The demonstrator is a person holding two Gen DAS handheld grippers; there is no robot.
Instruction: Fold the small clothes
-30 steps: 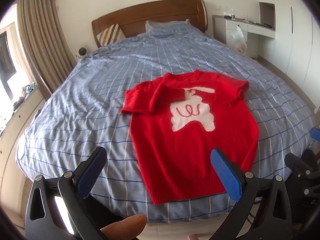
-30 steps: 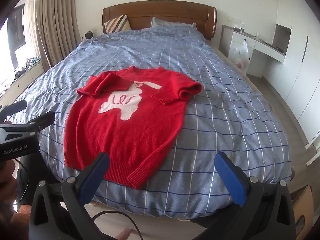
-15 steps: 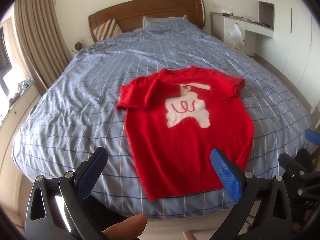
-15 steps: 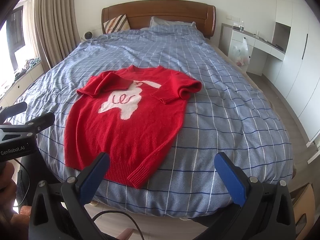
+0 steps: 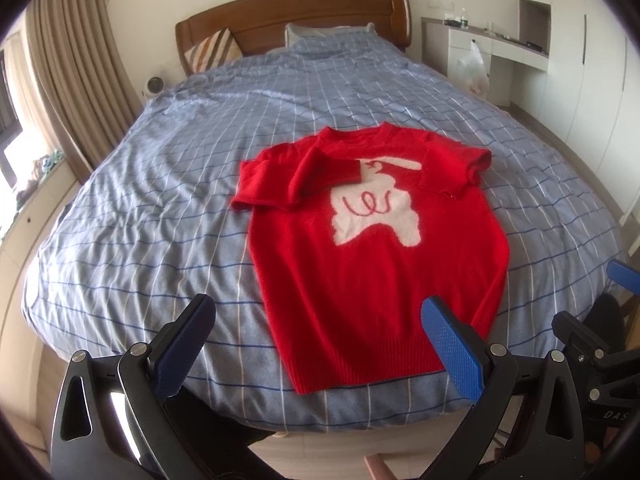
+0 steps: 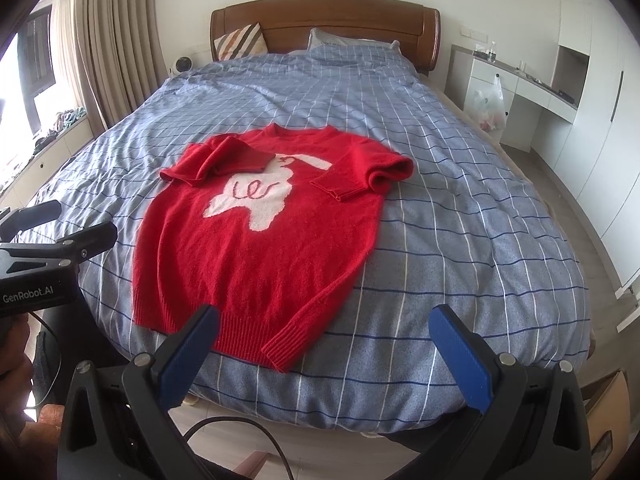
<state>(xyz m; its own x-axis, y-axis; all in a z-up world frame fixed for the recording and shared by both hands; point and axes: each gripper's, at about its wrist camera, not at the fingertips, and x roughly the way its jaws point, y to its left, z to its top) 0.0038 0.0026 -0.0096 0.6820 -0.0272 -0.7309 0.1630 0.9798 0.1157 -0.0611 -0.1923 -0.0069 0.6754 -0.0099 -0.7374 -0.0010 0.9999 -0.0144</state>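
Checked cotton bedspread (image 5: 168, 208) under flat red knit sweater (image 5: 372, 272)

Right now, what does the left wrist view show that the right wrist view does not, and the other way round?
Only the left wrist view shows the open left gripper head-on, with the right gripper at its right edge. Only the right wrist view shows the open right gripper head-on and a black cable near the floor. Both show the red sweater lying flat on the checked blue bed, its sleeves folded inward, plus the wooden headboard.
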